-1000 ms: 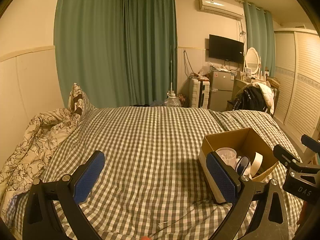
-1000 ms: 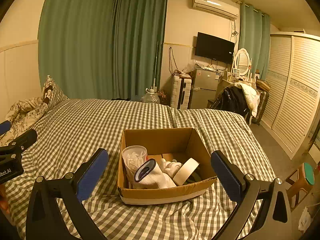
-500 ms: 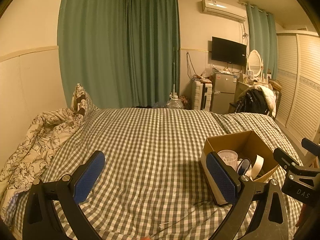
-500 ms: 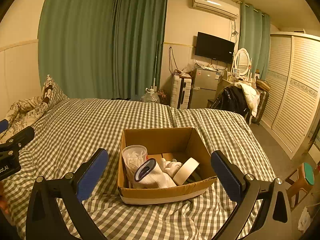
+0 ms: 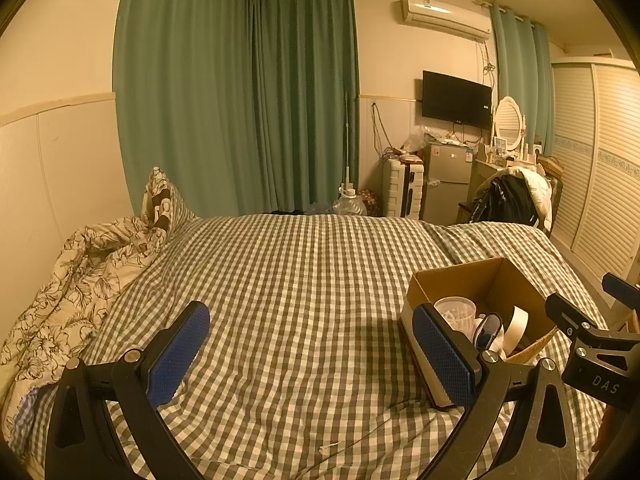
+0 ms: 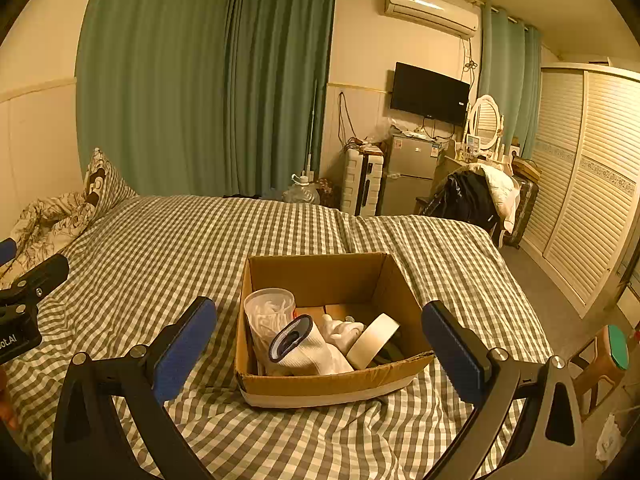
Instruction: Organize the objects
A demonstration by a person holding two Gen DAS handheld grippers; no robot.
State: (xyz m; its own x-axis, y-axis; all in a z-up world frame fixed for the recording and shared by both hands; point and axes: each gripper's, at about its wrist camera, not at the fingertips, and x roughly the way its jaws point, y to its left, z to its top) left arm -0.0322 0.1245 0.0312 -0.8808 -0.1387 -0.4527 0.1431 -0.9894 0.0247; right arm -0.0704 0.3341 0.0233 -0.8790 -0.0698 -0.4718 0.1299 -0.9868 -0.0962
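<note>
A brown cardboard box (image 6: 320,276) sits on the checked bed, seen at the right in the left wrist view (image 5: 472,280). It holds a clear plastic cup of white bits (image 6: 268,308), a rolled white sock with a dark cuff (image 6: 304,348), a white crumpled item (image 6: 340,330) and a roll of tape (image 6: 372,340). My right gripper (image 6: 320,340) is open and empty, its pads either side of the box's near end. My left gripper (image 5: 312,344) is open and empty over bare bedding, left of the box.
The checked bedspread (image 5: 300,280) covers the bed. A floral quilt (image 5: 72,280) and a pillow (image 5: 160,200) lie at the left. A fridge (image 6: 408,176), a chair with clothes (image 6: 472,196), a wardrobe (image 6: 580,200) and a stool (image 6: 600,360) stand at the right.
The left gripper has tilted up and drawn back slightly, so the box sits lower in its view. The right gripper and the box contents have not moved.
</note>
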